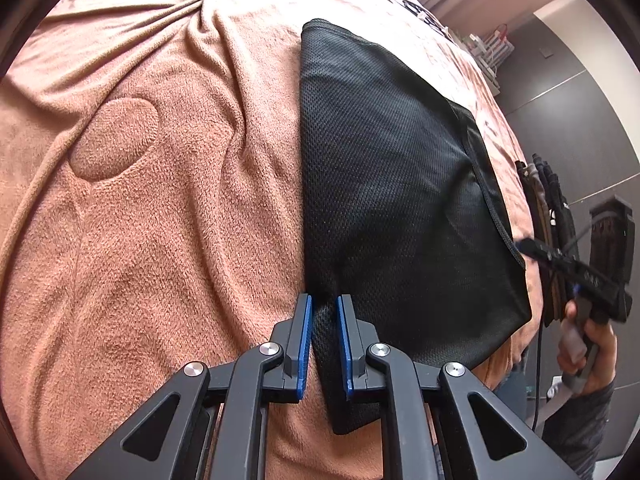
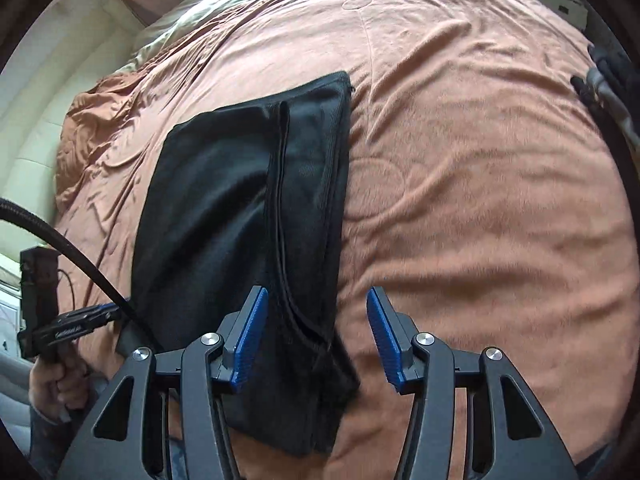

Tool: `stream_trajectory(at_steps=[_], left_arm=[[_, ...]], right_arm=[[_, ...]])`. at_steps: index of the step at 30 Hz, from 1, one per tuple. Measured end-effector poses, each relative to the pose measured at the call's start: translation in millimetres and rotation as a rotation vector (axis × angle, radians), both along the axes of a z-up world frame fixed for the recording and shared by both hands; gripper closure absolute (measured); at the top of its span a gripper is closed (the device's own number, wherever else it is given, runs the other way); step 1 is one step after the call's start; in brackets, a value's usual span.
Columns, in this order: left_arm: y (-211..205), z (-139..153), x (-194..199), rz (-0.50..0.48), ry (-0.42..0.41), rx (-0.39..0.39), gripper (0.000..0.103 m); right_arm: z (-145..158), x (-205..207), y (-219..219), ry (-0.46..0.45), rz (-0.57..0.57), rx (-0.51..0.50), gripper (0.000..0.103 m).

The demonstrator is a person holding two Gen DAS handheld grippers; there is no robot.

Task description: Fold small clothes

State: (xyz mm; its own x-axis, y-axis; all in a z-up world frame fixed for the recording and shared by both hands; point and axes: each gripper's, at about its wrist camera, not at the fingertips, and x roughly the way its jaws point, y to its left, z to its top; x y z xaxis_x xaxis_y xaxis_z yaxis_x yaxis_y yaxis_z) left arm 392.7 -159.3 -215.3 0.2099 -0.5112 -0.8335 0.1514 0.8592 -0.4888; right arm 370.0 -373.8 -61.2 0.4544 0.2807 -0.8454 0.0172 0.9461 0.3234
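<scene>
- Left wrist view: a rumpled brown fleece blanket (image 1: 140, 200) covers the bed; grey wall panels stand at right. The folded black mesh garment (image 1: 392, 184) lies lengthwise away from the camera. The left tool (image 1: 324, 344) has its blue pads narrowly apart, astride the garment's near corner.
- Right wrist view: the right tool (image 2: 316, 340) gapes wide over the garment's near end. Small writing on the other tool is unreadable.

Only lettering: white print on side of the left gripper (image 2: 86, 320) body, too blurred to read. Right gripper (image 1: 588, 276) shows faint marks, illegible.
</scene>
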Motion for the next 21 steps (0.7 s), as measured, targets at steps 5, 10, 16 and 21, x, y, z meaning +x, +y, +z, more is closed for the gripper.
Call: stream_trajectory(at_steps=[5,10,16,21], left_arm=[[1,1,-3,-0.01,0.01,-0.012,0.079],[-5,4,-6,-0.047,0.013,-0.011,0.067],[-16,7,-9,-0.072,0.004,0.054,0.067],[-13,8,-15,-0.089,0.055,0.067,0.067]], right_arm=[[-5,-7,-10,0.043,-0.002,0.048,0.053],[-17,-15,-23,0.078,-0.018,0.091,0.052],[-18,-22,-38,0.063,-0.043,0.14,0.052],[-17,-30,-42,0.061,-0.055,0.146,0.07]])
